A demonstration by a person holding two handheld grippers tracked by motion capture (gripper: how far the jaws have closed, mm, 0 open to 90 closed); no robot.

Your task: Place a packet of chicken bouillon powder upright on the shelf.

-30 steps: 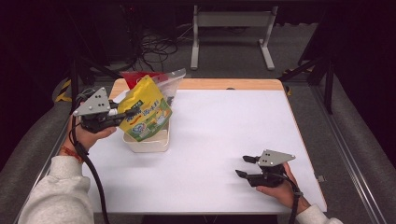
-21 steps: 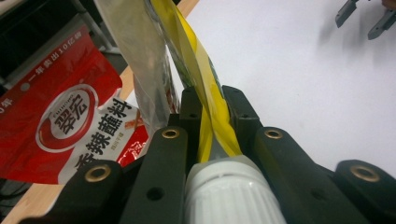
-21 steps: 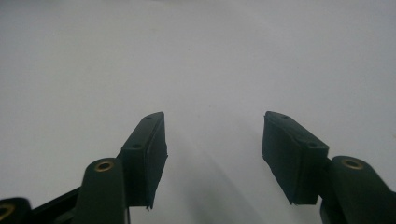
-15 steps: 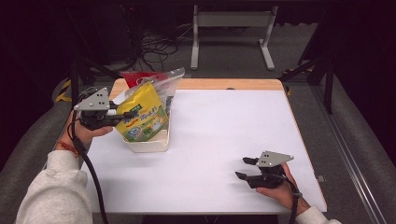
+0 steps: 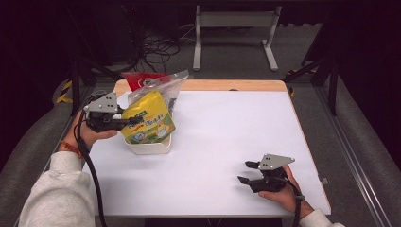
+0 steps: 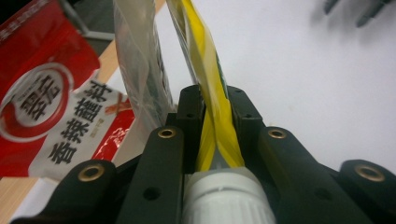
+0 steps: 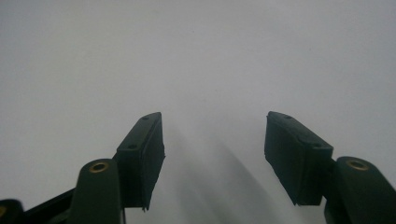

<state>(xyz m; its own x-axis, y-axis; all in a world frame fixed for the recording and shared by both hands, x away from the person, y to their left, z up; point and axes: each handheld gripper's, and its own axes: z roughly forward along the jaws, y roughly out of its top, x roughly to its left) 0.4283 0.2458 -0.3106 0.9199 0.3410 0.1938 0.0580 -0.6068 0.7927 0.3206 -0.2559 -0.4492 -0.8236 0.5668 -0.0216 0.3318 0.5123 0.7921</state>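
Left gripper (image 6: 215,116) clamps yellow pouch (image 5: 147,120) by its edge — soft, light, slippery film; grip near spout cap (image 6: 227,198). Right gripper (image 5: 249,172) gapes empty.

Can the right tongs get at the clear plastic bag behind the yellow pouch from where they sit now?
Probably yes. The right tongs rest open on bare white table with nothing between them and the clear plastic bag. But the left tongs pinch the yellow foil pouch in front of it, over the white tub.
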